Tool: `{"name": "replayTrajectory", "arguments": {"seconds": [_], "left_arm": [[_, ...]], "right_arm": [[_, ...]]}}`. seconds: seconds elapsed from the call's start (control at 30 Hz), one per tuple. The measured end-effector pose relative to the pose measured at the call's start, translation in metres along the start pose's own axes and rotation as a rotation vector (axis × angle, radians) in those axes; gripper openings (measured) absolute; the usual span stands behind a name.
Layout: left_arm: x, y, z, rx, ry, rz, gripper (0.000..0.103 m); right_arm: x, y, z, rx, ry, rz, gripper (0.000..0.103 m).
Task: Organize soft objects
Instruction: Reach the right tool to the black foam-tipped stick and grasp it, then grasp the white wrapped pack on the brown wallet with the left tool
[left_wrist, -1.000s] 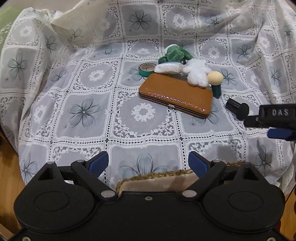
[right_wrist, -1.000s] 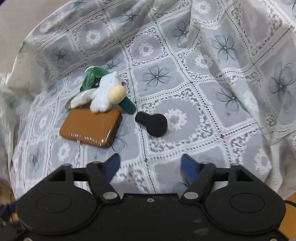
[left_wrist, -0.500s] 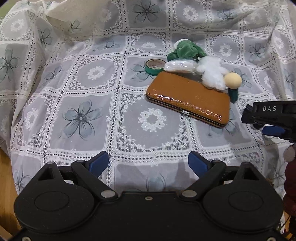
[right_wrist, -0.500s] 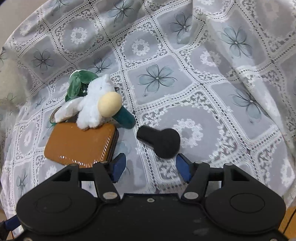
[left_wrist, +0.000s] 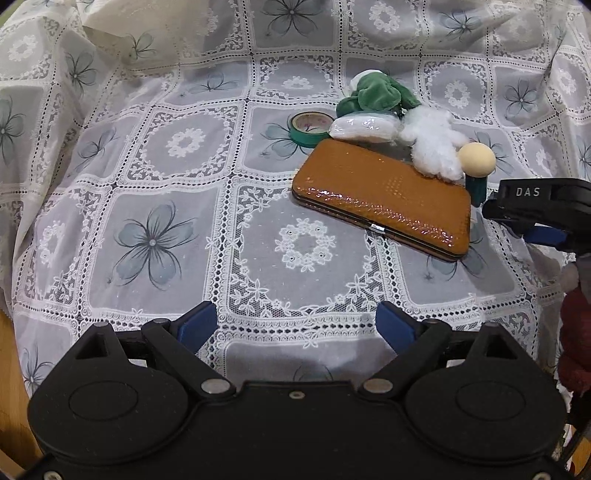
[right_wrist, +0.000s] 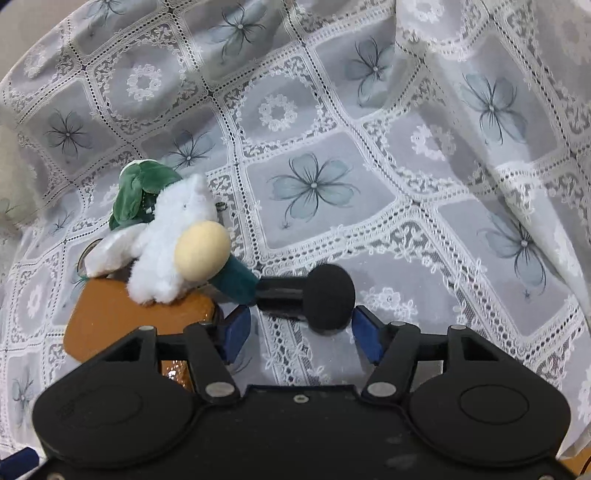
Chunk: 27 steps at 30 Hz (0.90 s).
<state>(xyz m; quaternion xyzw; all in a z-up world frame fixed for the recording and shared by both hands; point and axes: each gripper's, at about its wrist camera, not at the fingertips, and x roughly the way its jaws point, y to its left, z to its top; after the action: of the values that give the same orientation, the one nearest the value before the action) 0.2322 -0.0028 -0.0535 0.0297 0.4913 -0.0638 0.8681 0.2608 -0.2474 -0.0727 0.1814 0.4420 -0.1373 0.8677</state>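
The right gripper (right_wrist: 299, 328) hangs low over the lace cloth (right_wrist: 369, 147), its blue fingers (right_wrist: 236, 330) apart and touching nothing; they have just been closing. The black foam-headed applicator (right_wrist: 325, 295) lies just beyond their tips, at lower centre of the frame. The left gripper (left_wrist: 297, 325) is spread wide and empty at the frame's bottom. At upper right there, a white plush (left_wrist: 432, 142) and green plush (left_wrist: 376, 96) rest by the brown case (left_wrist: 380, 199).
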Motion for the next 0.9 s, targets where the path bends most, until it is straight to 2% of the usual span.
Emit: {"name": "replayTrajectory", "arguments": {"seconds": [0.1, 0.27, 0.43, 0.5, 0.63, 0.9], "left_arm": [[0.0, -0.002, 0.002, 0.007, -0.004, 0.002, 0.09], [0.0, -0.005, 0.005, 0.015, -0.01, 0.004, 0.09], [0.002, -0.008, 0.007, 0.023, -0.012, 0.005, 0.09], [0.002, -0.01, 0.008, 0.027, -0.014, 0.003, 0.09], [0.002, -0.012, 0.011, 0.026, -0.029, -0.003, 0.09], [0.004, -0.008, 0.039, 0.015, -0.093, -0.005, 0.09]], "right_arm": [[0.002, 0.002, -0.001, -0.023, -0.017, -0.008, 0.068], [0.004, 0.004, -0.005, -0.045, -0.039, 0.001, 0.073], [0.001, -0.006, -0.008, 0.014, -0.084, 0.02, 0.076], [0.002, -0.009, -0.007, 0.017, -0.08, 0.028, 0.076], [0.002, -0.009, -0.007, -0.012, -0.086, 0.014, 0.058], [-0.004, -0.018, -0.007, -0.028, -0.063, 0.065, 0.058]]}}
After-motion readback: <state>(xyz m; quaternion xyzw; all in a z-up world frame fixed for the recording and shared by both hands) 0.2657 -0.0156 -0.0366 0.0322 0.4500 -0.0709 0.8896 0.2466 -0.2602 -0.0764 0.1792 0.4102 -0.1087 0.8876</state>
